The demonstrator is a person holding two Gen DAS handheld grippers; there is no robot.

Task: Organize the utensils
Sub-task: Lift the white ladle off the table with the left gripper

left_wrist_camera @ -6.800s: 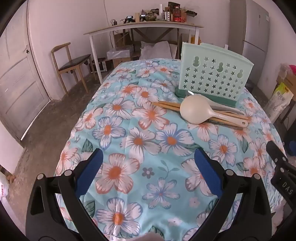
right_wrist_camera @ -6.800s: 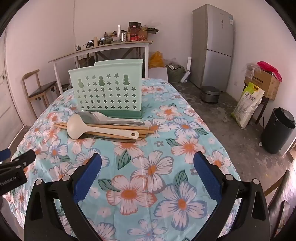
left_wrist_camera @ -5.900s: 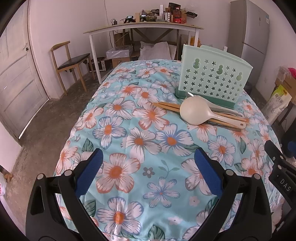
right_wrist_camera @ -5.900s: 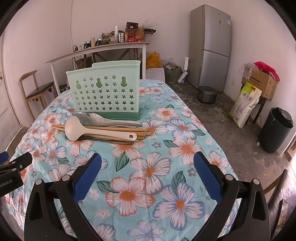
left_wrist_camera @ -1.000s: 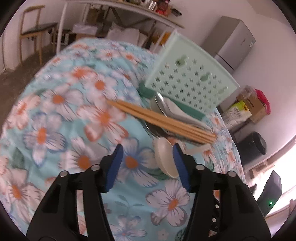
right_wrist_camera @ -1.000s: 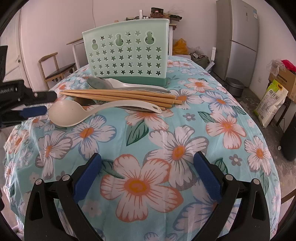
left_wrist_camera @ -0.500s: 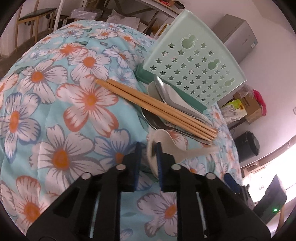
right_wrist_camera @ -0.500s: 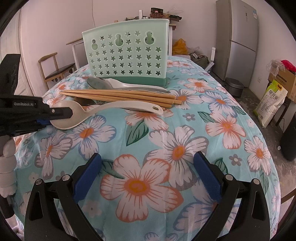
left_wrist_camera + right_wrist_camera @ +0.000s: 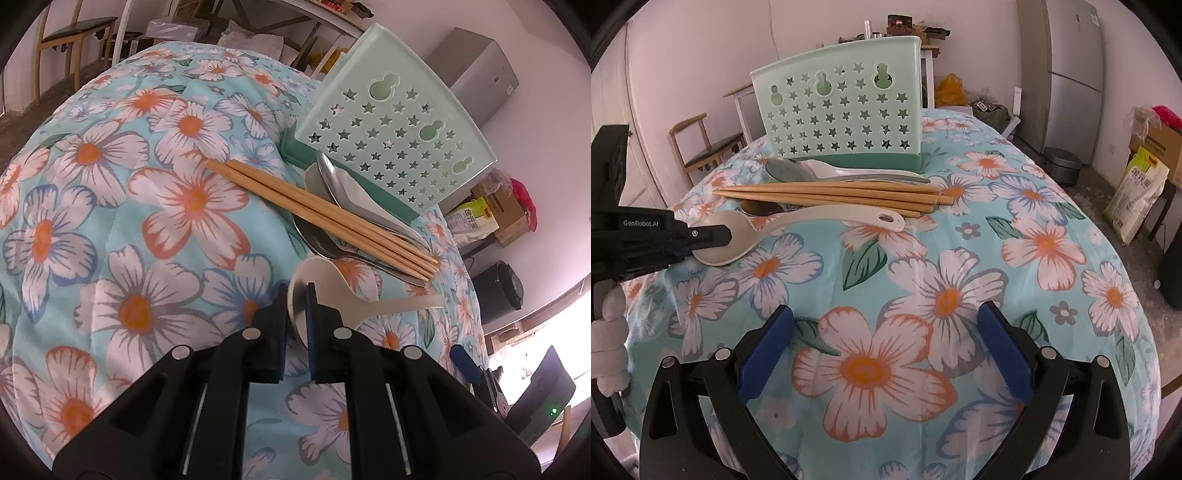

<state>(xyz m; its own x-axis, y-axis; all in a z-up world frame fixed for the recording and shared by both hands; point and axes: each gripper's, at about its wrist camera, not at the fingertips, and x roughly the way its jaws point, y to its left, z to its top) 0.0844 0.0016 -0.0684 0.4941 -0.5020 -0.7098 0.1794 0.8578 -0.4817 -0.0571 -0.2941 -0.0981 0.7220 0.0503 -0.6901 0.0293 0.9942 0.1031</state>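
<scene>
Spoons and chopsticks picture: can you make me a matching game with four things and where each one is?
Things:
1. white spoon
2. chopsticks
3. green holder
4. right hand-held gripper

Places or states:
A. standing behind the utensils
B. open, holding nothing
C. bowl pinched in the left hand-held gripper
D. lying across a metal spoon

Pairs: 1-C, 2-D, 3-A, 4-B
</scene>
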